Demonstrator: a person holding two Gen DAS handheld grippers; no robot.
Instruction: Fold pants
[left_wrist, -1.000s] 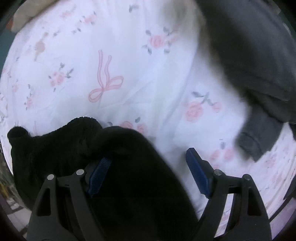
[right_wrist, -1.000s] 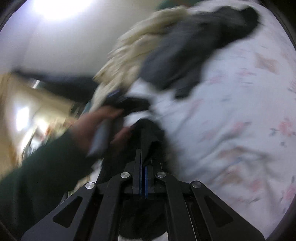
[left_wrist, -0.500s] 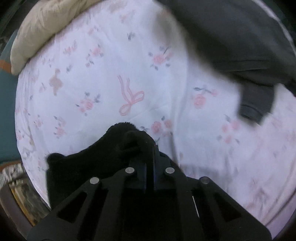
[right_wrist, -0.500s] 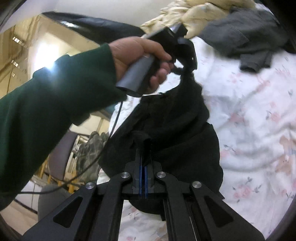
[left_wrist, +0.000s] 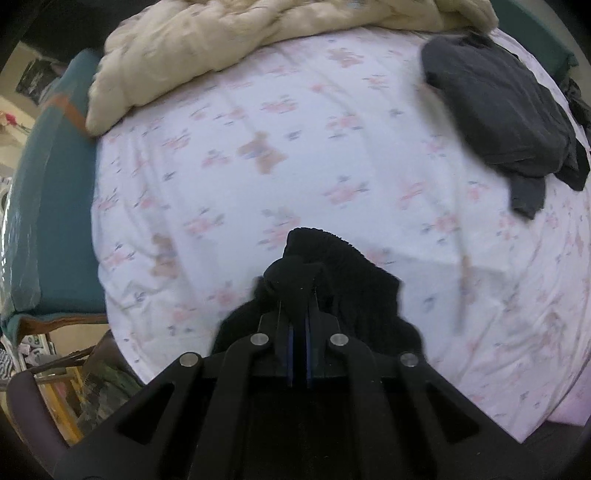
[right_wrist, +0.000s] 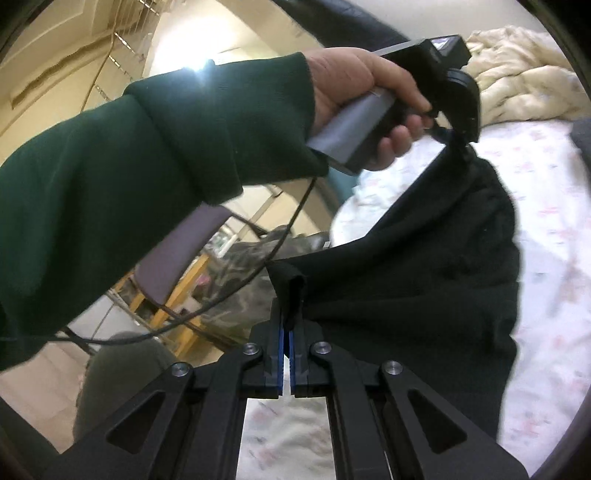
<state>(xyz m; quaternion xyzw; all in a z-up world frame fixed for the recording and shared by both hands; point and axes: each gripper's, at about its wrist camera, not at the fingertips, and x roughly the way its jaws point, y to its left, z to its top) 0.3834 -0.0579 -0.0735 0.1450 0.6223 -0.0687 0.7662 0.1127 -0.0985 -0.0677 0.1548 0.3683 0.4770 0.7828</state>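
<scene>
Pants (right_wrist: 424, 266) black — clamped in left tool (left_wrist: 298, 295) and right tool (right_wrist: 287, 314), over floral sheet (left_wrist: 258, 166), grey garment (left_wrist: 498, 107) nearby

A home bedroom: a bed under a white floral sheet (left_wrist: 295, 155), a rumpled cream comforter (left_wrist: 236, 40) at its far end, dark clothes (left_wrist: 498, 110) lying far right.

Cream comforter (left_wrist: 229, 48), grey garment (left_wrist: 502, 110) on floral sheet (left_wrist: 295, 155)

Black pants (left_wrist: 343, 284); white sheet (left_wrist: 295, 155), pink floral print; cream duvet (left_wrist: 221, 40); dark grey garment (left_wrist: 498, 110); green sleeve (right_wrist: 147, 155).
</scene>
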